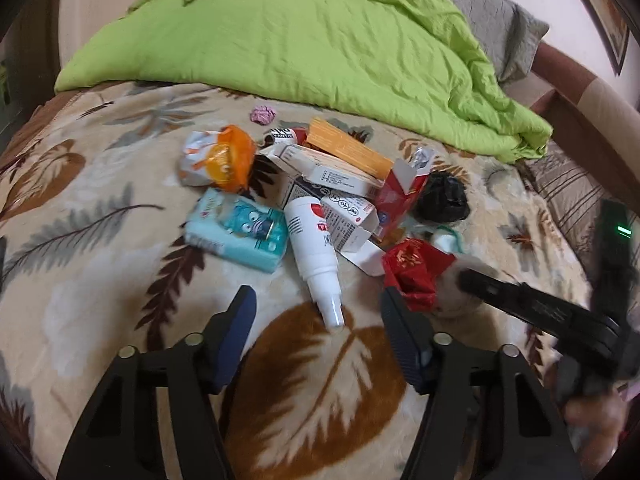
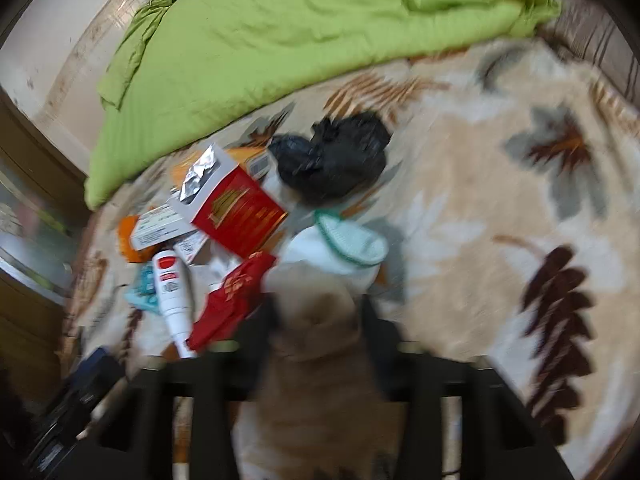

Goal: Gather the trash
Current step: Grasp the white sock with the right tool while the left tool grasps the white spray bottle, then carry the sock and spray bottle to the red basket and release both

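The trash lay in a loose heap on the leaf-patterned blanket (image 1: 100, 248) of a bed, just in front of a rumpled green quilt (image 1: 312, 40). Nearest the cameras, a white spray bottle (image 1: 314, 256) lay on its side with its nozzle toward the left tongs (image 1: 318, 312). To its left sat a pale blue tissue pack (image 1: 238, 232); to its right, a crumpled red wrapper (image 1: 412, 272) lay just beside one tip of those tongs. Behind these were several opened white cartons (image 1: 344, 176), an orange box (image 1: 352, 152) leaning on them, a red and white carton (image 1: 400, 196) with foil showing at its open top, an orange plastic wrapper (image 1: 228, 160), a crumpled black bag (image 1: 442, 198) and, set a little apart near the quilt, a small pink wad (image 1: 264, 114).

The left tongs stood wide open above the blanket, holding nothing, with the spray bottle's nozzle lying between the two tips.

The right tongs (image 2: 320, 320) were blurred in their own view. Their two dark tips stood apart on either side of a pale, soft, whitish thing (image 2: 320, 312), which I could not identify; whether they gripped it could not be told. Just beyond it lay a white cup-like item with a green rim (image 2: 348, 244), beside the red wrapper (image 2: 232, 300) and in front of the black bag (image 2: 332, 160).
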### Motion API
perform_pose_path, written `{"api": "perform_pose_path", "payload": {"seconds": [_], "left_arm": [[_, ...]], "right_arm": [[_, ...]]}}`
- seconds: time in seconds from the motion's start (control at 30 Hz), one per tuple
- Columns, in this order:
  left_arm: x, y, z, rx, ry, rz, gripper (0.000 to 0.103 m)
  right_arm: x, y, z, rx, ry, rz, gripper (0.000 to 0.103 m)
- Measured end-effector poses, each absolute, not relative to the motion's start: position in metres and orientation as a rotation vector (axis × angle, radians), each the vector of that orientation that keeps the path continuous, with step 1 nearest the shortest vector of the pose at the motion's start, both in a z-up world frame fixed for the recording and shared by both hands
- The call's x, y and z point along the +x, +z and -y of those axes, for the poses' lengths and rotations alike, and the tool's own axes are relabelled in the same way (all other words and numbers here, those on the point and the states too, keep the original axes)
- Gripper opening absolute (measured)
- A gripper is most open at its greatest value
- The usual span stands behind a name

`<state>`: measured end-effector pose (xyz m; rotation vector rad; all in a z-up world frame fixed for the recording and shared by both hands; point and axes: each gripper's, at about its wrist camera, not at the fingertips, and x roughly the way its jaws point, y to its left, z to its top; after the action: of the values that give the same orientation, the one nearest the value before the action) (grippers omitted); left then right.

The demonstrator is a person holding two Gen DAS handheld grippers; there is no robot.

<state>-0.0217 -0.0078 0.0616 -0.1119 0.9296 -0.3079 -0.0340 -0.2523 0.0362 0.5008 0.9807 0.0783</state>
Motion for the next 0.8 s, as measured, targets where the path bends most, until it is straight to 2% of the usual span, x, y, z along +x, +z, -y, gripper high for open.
{"api": "perform_pose_path", "payload": {"seconds": [0.07,0.23,0.33,0.57,0.8], "left_arm": [[-0.008,0.054,0.012,-0.111,-0.313,-0.950,0.051],[0.019,0.038,0.023,-0.091,-0.291,-0.965,0.042],[0.031,0.027,0.030,-0.083,-0.287,-0.988,0.033],[0.020,0.023,0.032,-0.068,-0.306,-0.949,0.032],[-0.043,0.041,0.023,-0.067,-0.370,-0.895,0.032]], "right_arm": [[-0.041,0.040,0.253,0.492,0.081,-0.953,0.027],[-0.070,0.057,0.261,0.448,0.078,-0.875,0.024],[-0.087,0.068,0.266,0.434,0.077,-0.838,0.024],[-0.113,0.074,0.266,0.431,0.087,-0.834,0.024],[-0.139,0.082,0.258,0.395,0.105,-0.811,0.024]]}}
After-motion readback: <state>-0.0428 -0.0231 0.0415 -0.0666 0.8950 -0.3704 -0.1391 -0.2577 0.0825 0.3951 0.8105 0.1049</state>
